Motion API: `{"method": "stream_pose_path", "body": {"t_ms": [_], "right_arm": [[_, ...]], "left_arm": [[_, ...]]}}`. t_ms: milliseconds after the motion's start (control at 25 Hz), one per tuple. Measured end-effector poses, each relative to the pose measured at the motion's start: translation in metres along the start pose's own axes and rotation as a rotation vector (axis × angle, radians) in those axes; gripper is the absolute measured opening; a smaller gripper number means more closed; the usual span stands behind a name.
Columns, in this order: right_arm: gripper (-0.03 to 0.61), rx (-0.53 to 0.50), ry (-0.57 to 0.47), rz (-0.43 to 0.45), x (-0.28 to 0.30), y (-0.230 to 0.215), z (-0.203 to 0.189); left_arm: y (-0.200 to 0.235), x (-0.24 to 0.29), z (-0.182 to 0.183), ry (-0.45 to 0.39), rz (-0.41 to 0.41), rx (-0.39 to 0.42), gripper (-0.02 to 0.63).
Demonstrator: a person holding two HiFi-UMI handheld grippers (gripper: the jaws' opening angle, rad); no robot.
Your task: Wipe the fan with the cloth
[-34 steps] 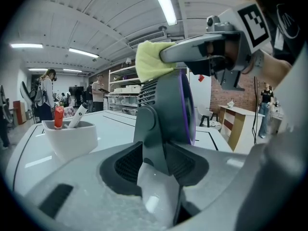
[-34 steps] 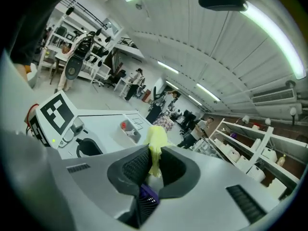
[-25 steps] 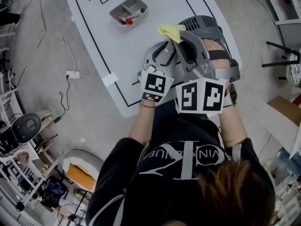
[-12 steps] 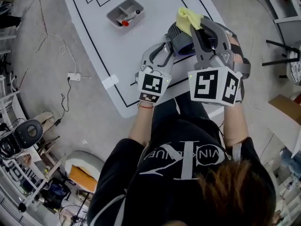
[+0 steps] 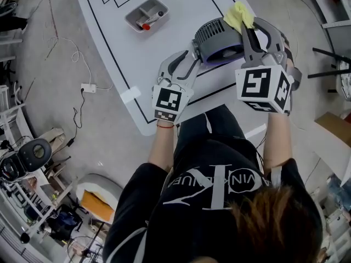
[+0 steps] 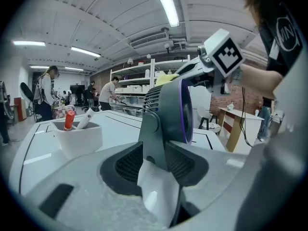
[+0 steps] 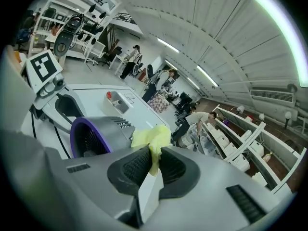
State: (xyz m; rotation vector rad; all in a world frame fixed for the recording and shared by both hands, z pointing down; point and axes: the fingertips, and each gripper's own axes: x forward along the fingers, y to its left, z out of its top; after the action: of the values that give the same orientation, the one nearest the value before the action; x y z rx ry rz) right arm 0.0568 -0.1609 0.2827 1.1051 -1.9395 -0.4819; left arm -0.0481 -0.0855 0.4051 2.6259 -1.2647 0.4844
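While pinching the grey stand of the fan (image 6: 168,109) tight between the dark pads of the left hand-held gripper (image 6: 158,161), holds that fan upright near the right, near edge of the white tabletop (image 5: 137,53), just inside the black outline (image 5: 112,64) marked there. Shows the purple ring on the fan's front turned toward the person, with grille slats running round the grey housing behind it. Over on the right, nips the yellow cloth (image 7: 151,138) hard in the right hand-held gripper (image 7: 153,166), pads pressed together on the fabric, a bunched tuft sticking out past the tips. Lays that tuft against the top rear of the fan's housing, on the side away from the purple ring. From the head view, reaches in with both arms side by side, left at the fan's base, right at its head. Spots a grey tray (image 5: 145,14) further out on the tabletop, well apart from the fan, with a red-capped marker (image 5: 149,21) lying in it. Catches several people (image 6: 108,93) standing by shelves far behind, in both gripper views.
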Motion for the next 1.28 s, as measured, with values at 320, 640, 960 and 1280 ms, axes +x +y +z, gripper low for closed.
{"method": "stream_pose_path", "body": {"t_ms": [320, 640, 960, 1280], "right_arm": [[0.034, 0.028, 0.052, -0.006, 0.001, -0.004, -0.024], [0.034, 0.055, 0.092, -0.006, 0.003, -0.004, -0.042], [0.034, 0.076, 0.162, 0.002, 0.004, 0.003, -0.071], [0.032, 0.082, 0.18, 0.024, 0.006, 0.007, -0.081]], "left_arm": [[-0.011, -0.023, 0.028, -0.066, -0.163, -0.023, 0.185], [-0.037, -0.021, 0.037, -0.016, -0.243, 0.017, 0.259], [-0.028, -0.012, 0.034, -0.011, -0.023, -0.018, 0.179], [-0.026, -0.011, 0.039, -0.004, 0.172, 0.029, 0.243]]}}
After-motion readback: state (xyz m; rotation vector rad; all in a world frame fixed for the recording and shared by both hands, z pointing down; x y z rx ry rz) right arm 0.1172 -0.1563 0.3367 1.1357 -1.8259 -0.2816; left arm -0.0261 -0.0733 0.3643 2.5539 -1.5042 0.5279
